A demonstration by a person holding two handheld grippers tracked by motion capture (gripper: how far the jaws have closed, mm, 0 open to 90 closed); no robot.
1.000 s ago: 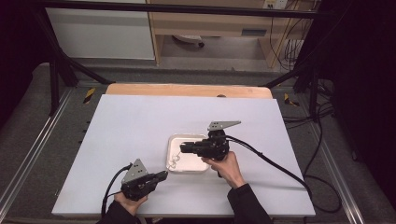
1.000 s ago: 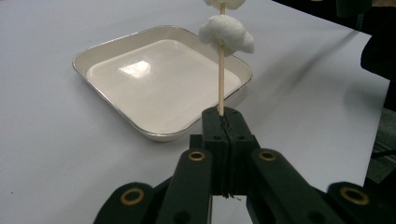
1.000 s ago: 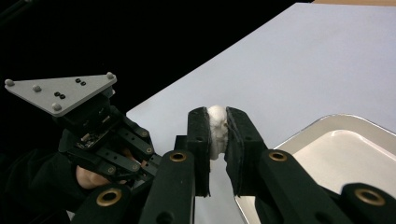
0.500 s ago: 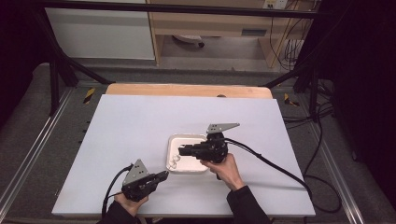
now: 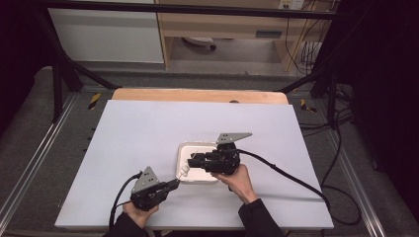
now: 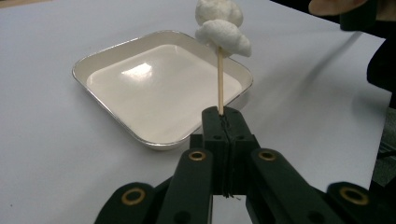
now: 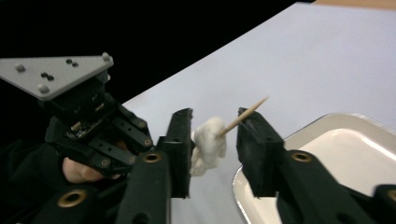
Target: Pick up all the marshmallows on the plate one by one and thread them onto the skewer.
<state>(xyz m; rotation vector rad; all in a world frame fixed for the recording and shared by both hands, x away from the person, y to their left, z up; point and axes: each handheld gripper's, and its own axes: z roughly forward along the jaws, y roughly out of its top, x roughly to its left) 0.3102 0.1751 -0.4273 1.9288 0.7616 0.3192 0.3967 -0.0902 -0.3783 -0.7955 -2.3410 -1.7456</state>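
Left gripper view looks along one thin wooden skewer (image 6: 219, 79), clamped at its near end between the fully closed jaws of the left gripper (image 6: 223, 122). Its long axis runs straight out from the jaw tips, up and away over the near corner of the tray (image 6: 116, 126). Two puffy white lumps (image 6: 222, 28), soft and irregular like marshmallow, sit stacked on the far part of the stick.

Right gripper view shows the lumps (image 7: 208, 142) between the jaws of the right gripper (image 7: 215, 140), which have just been opening; the left pad looks to touch the white mass, the right pad stands clear of it. The bare pointed tip of the skewer (image 7: 245, 114) pokes up and right past the right jaw.

High view: one white square tray (image 5: 195, 148), and the lumps (image 5: 184, 171) at its near left corner.
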